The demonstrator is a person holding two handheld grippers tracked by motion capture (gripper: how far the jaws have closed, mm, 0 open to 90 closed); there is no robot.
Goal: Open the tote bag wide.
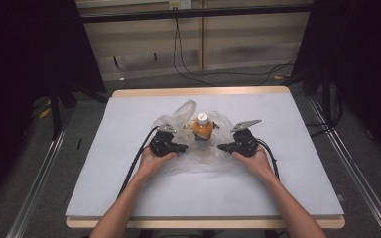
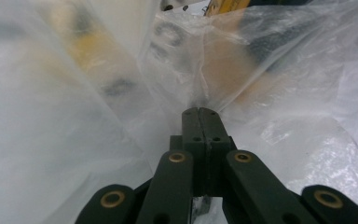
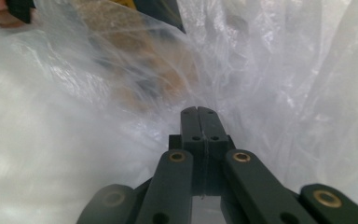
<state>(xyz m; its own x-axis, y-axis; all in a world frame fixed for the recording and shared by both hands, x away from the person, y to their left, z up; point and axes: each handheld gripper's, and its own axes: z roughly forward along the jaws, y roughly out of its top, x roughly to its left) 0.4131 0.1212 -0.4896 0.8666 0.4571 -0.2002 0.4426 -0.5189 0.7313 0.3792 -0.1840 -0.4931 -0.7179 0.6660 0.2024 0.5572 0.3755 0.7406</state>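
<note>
A clear plastic bag (image 1: 201,159) lies crumpled at the middle of the table. Inside it an orange bottle (image 1: 203,130) with a white cap stands upright. My left gripper (image 1: 184,147) sits at the bag's left side, pointing right, shut on the film. My right gripper (image 1: 220,147) mirrors it on the bag's right side, also shut on the film. In the left gripper view the closed jaws (image 2: 200,111) pinch a fold of bag (image 2: 279,135), with the bottle (image 2: 223,70) blurred behind. In the right gripper view the closed jaws (image 3: 199,109) hold film (image 3: 284,93) before the bottle (image 3: 144,70).
The table (image 1: 129,188) has a pale grey top with a wooden edge. Black cables (image 1: 188,69) run over the floor behind it. Dark curtains and a stand (image 1: 54,109) flank the left side, and metal rails (image 1: 357,173) run along both sides.
</note>
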